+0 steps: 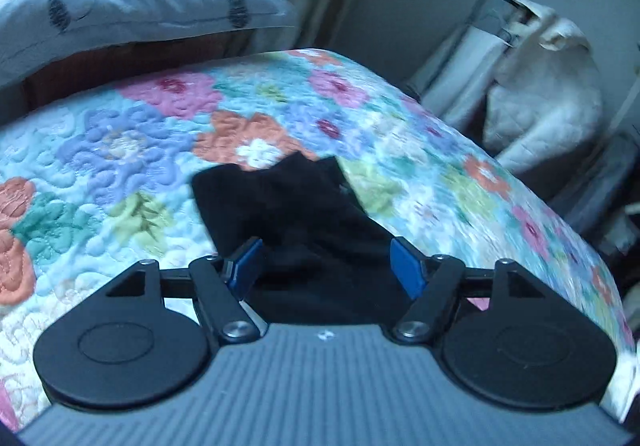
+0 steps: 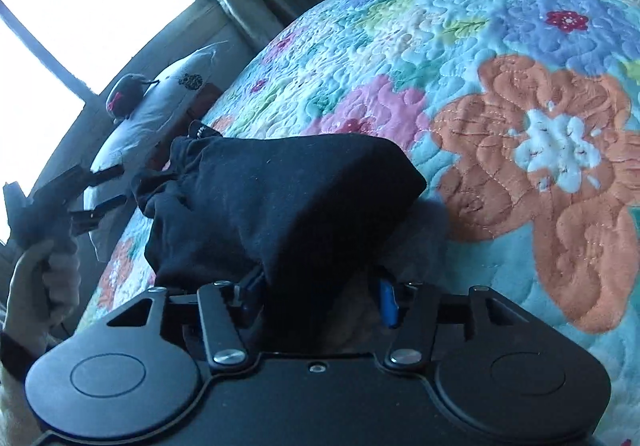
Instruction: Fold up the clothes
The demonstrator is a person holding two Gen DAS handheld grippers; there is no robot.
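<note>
My left gripper [image 1: 326, 264] hung open over the black garment [image 1: 288, 205]; my right gripper [image 2: 320, 300] stood open under bunched cloth on the quilt [image 2: 520, 85].

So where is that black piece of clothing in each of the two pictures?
Left wrist view: the black garment lies low in the centre, on the floral quilt, between the left gripper's open jaws.
Right wrist view: it is bunched in the centre-left, draped over the right gripper.
Shared landmark: the white pillow at the head of the bed.
</note>
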